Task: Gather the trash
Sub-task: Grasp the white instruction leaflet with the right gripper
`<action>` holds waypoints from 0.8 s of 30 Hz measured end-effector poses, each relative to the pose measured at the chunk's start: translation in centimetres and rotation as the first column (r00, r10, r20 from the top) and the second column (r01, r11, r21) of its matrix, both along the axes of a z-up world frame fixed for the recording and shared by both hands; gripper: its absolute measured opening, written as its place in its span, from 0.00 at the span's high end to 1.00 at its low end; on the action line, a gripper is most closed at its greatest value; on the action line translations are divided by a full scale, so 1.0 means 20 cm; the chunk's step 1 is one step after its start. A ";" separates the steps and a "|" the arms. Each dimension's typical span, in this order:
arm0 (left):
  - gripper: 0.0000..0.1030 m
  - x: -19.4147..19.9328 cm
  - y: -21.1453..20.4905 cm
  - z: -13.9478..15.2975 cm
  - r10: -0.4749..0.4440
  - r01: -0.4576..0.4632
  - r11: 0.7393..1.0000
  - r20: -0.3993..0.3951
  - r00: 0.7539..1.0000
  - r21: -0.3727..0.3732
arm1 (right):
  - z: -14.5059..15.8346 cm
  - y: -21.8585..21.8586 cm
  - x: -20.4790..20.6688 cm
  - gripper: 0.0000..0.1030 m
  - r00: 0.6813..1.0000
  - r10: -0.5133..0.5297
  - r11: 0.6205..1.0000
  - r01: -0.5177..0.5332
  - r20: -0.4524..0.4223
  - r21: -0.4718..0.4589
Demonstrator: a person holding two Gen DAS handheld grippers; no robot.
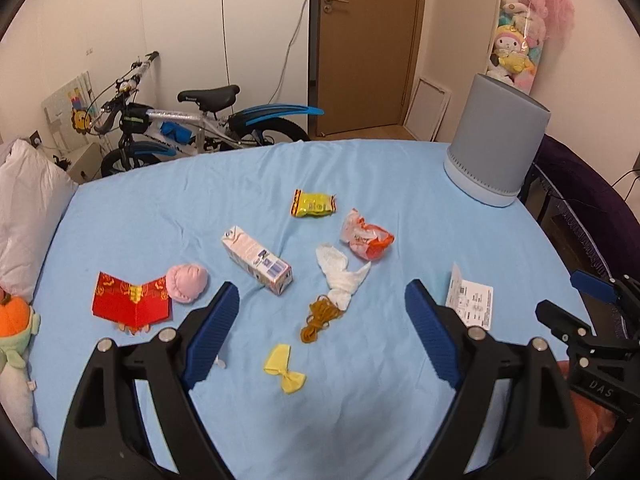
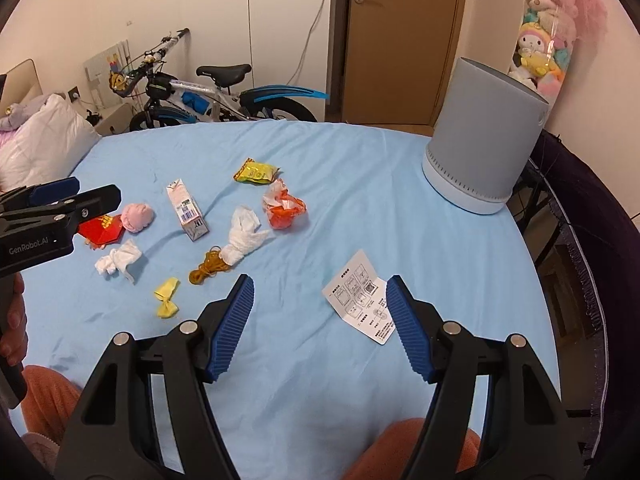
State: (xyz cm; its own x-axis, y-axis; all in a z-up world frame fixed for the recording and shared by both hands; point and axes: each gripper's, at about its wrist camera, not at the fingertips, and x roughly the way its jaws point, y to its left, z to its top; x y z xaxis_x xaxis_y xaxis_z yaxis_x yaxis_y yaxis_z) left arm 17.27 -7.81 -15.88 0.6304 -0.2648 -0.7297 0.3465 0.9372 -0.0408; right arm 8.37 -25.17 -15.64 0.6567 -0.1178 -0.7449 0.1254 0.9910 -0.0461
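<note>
Both tools agape, empty: left tool [image 1: 322, 336], right tool [image 2: 320, 326]. Landmark: milk carton [image 2: 187, 210], lying flat mid-bed. Nearer than it: yellow scrap [image 2: 166, 298], brown string tangle [image 2: 208, 269], crumpled white tissue [image 2: 244, 240]. Right: leaflet [image 2: 360, 294]. Beyond: yellow wrapper [image 2: 256, 172]. Far right, at bed [image 2: 320, 152] edge: grey bin [image 2: 482, 140].

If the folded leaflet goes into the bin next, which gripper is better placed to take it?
Right. The right gripper is open with the leaflet just ahead by its right finger, and the grey bin is on that side. The left gripper, also open, faces the central litter.
</note>
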 end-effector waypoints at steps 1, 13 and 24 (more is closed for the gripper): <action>0.18 0.00 0.01 -0.04 0.006 -0.006 1.000 -0.014 1.000 -0.003 | -0.03 -0.01 0.01 0.36 1.000 -0.009 1.000 0.009 -0.005 0.004; 0.18 0.03 0.07 -0.56 0.135 -0.130 0.991 -0.174 0.975 0.039 | -0.51 -0.07 0.17 0.36 0.986 -0.143 0.990 0.143 -0.091 -0.011; 0.18 0.08 -0.02 -0.77 0.115 -0.096 0.990 -0.206 0.972 0.101 | -0.88 -0.05 0.37 0.36 0.978 -0.145 0.987 0.132 -0.148 -0.091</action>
State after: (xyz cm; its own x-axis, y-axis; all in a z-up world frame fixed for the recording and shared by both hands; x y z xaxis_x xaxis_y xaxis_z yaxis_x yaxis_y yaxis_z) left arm 18.87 -8.22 -31.35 0.4805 -0.1327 -0.8669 0.2376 0.9712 -0.0169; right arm 15.78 -26.21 -33.22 0.5086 -0.2630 -0.8199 0.2467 0.9568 -0.1539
